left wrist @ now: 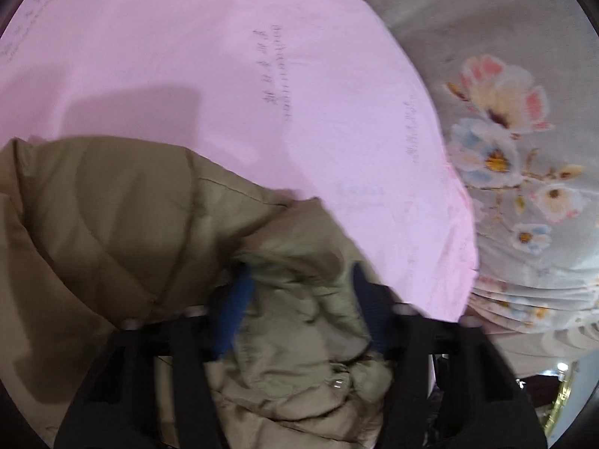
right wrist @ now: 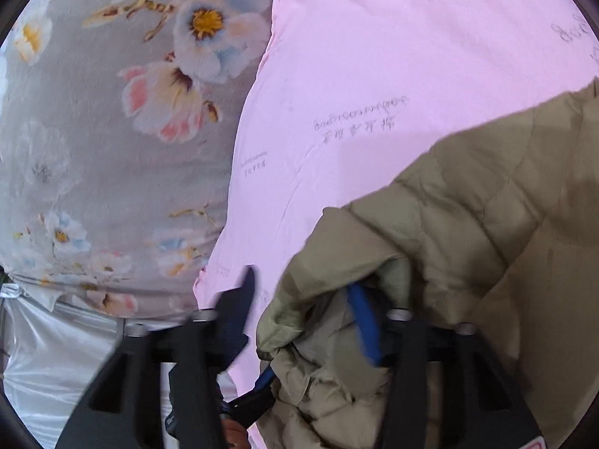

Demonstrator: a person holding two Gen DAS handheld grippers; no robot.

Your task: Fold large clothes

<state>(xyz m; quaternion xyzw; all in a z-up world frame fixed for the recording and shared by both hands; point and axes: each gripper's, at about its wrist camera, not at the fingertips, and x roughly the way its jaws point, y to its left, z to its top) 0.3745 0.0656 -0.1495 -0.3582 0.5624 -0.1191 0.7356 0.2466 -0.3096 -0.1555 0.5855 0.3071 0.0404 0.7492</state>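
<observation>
A khaki quilted jacket [left wrist: 112, 217] lies on a pink sheet [left wrist: 224, 75]. In the left wrist view a bunched edge of it, with a metal snap [left wrist: 338, 383], fills the gap of my left gripper [left wrist: 303, 292], and both blue-padded fingers press on the fabric. In the right wrist view the jacket [right wrist: 486, 205] lies at the lower right. A crumpled hem of it sits inside my right gripper [right wrist: 305, 299]. The right-hand finger [right wrist: 363, 318] is tucked into the fold. A thin strip of pink sheet [right wrist: 374, 56] separates the left-hand finger [right wrist: 243, 299] from the cloth.
A grey bedcover with large flowers [left wrist: 505, 131] [right wrist: 112, 112] lies beside the pink sheet, whose edge runs between them. Shiny white fabric [right wrist: 56, 355] hangs below the bed edge at the lower left of the right wrist view. Both views are blurred.
</observation>
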